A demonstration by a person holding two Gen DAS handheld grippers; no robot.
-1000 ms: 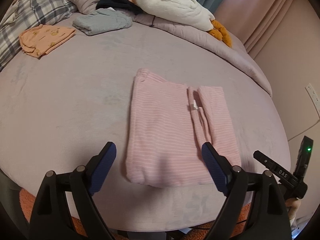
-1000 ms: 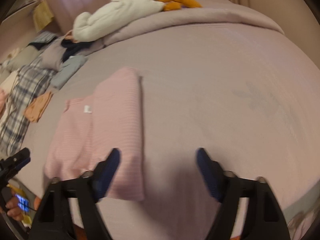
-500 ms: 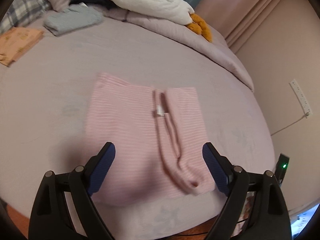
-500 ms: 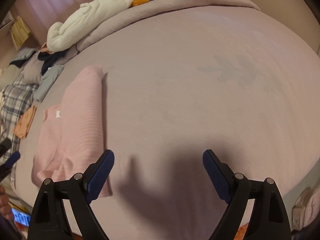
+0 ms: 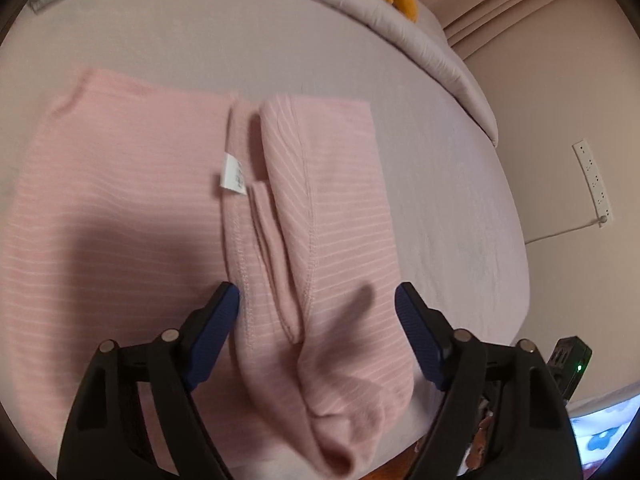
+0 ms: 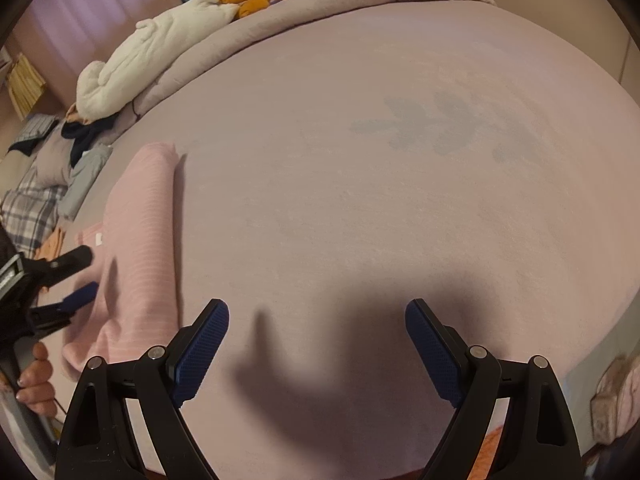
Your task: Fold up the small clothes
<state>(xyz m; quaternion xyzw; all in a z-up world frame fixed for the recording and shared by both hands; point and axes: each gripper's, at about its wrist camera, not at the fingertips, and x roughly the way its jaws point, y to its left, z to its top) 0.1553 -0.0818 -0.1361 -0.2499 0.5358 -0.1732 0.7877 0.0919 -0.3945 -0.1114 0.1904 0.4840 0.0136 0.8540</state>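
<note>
- A pink striped garment [image 5: 132, 216] lies partly folded on a mauve bedspread [image 5: 280, 40], filling the centre of the left wrist view, its near edge at the bed's front rim at 6 o'clock.
- The left gripper [image 5: 318, 308] hangs low over the garment's near end with its jaws spread wide and holding nothing, straddling the rolled fold [image 5: 332, 208] and the ribbed hem strip beside it.
- The right gripper [image 6: 318, 320] is likewise wide and empty, over bare bedspread well clear of the cloth, which sits at 9 o'clock in its view.
- The garment's long axis appears to run from 6 toward 12 o'clock in the left view; a white label [image 5: 232, 174] marks the seam near centre, and the folded flap lies toward 3 o'clock.
- Risk, as a judgement: a pinch here could catch only the top layer, or the hem strip alone, and dragging it would undo the flap.
- The near corner [image 5: 344, 436] bunches loosely over the bed's rim; a careless pull toward 6 o'clock may slide the whole piece off.
- Other folded clothes [image 6: 82, 178] and a white plush [image 6: 156, 56] lie at 10 o'clock in the right view, apart from the work.
</note>
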